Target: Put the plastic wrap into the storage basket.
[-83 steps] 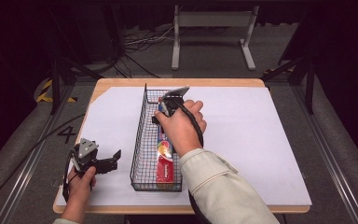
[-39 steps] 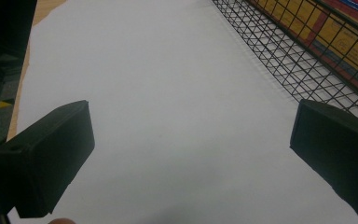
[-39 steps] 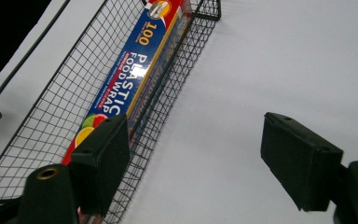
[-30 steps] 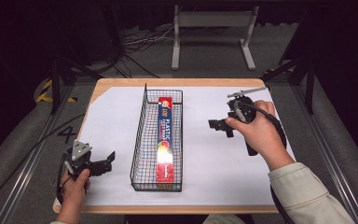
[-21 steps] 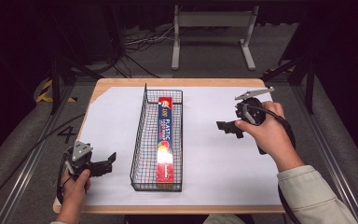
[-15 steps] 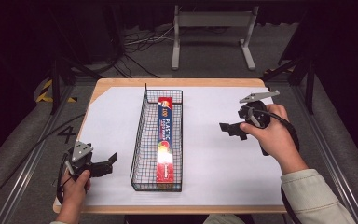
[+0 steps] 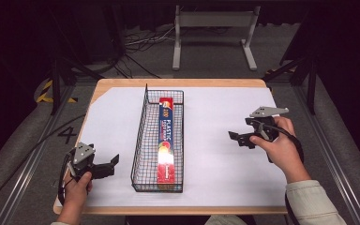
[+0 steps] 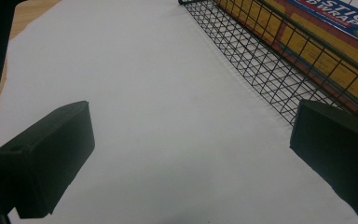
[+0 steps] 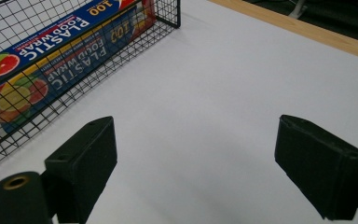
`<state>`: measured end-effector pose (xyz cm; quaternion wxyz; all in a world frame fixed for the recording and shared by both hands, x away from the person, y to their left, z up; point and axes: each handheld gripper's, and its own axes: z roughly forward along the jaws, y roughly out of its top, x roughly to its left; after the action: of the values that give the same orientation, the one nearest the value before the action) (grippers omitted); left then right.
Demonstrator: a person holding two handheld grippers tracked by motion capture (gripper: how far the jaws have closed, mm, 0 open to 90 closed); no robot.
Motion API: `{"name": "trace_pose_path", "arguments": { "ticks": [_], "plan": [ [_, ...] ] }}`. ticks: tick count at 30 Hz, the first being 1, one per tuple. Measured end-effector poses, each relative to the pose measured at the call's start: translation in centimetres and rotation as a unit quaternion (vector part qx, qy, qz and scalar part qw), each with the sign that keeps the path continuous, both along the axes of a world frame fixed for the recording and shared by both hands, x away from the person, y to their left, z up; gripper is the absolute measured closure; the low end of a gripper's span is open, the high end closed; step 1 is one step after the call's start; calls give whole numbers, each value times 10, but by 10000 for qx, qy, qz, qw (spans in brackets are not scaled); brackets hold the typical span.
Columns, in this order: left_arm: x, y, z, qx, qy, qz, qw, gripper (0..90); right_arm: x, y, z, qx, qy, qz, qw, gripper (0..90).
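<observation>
With the plastic wrap box point(image 7: 165, 140) lying lengthwise inside the wire basket point(image 7: 140, 136) and both your left gripper point(image 7: 111, 162) and right gripper point(image 7: 235, 138) wide open and empty on either side of it, a careless inward swing could catch the mesh and shove it.

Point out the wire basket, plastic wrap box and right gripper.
wire basket point(image 7: 140, 136), high view, left wall.
plastic wrap box point(image 7: 167, 138), high view, top face.
right gripper point(image 7: 234, 138), high view, between open jaw tips.

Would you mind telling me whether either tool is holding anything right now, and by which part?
Nothing is held. The left tool and right tool are both open over the white sheet; the plastic wrap box lies in the wire basket.
</observation>
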<state>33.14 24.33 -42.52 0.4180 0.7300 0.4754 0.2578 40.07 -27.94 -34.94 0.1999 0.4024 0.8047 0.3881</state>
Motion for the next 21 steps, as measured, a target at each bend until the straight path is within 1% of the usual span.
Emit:
{"name": "trace_pose_path", "arguments": {
  "ticks": [1, 2, 4, 6, 8, 10, 15, 18, 19, 21],
  "plan": [
    [0, 0, 0, 0, 0, 0, 10000, 2, 0, 0, 0, 0, 0, 0, 10000, 137],
    [0, 0, 0, -11, -14, 13, 10000, 2, -1, -3, -4, 40, -14, -26, 10000, 137],
    [-1, 0, 1, -38, -31, 47, 10000, 2, -3, -10, -11, 42, -81, -39, 10000, 137],
    [-1, 1, 1, -66, -33, 53, 10000, 2, -4, -14, -14, 89, -104, -44, 9999, 137],
    [-1, 1, 1, -70, -38, 46, 10000, 2, -5, -18, -19, 113, -181, -6, 9998, 131],
    [-1, 1, 1, -73, -33, 40, 10000, 2, -6, -18, -20, 119, -188, 9, 9998, 130],
    [-2, -1, 0, -53, -28, -34, 10000, 2, -10, -24, -34, 165, -341, 119, 9992, 122],
    [-2, -1, 0, -64, -50, -54, 10000, 2, -13, -26, -40, 256, -378, 102, 9989, 119],
    [-2, -1, 0, -58, -60, -48, 10000, 2, -13, -26, -42, 262, -371, 91, 9989, 117],
    [-3, -1, 0, -95, -55, -41, 9999, 2, -15, -28, -47, 264, -442, 91, 9986, 114]
  ]
}}
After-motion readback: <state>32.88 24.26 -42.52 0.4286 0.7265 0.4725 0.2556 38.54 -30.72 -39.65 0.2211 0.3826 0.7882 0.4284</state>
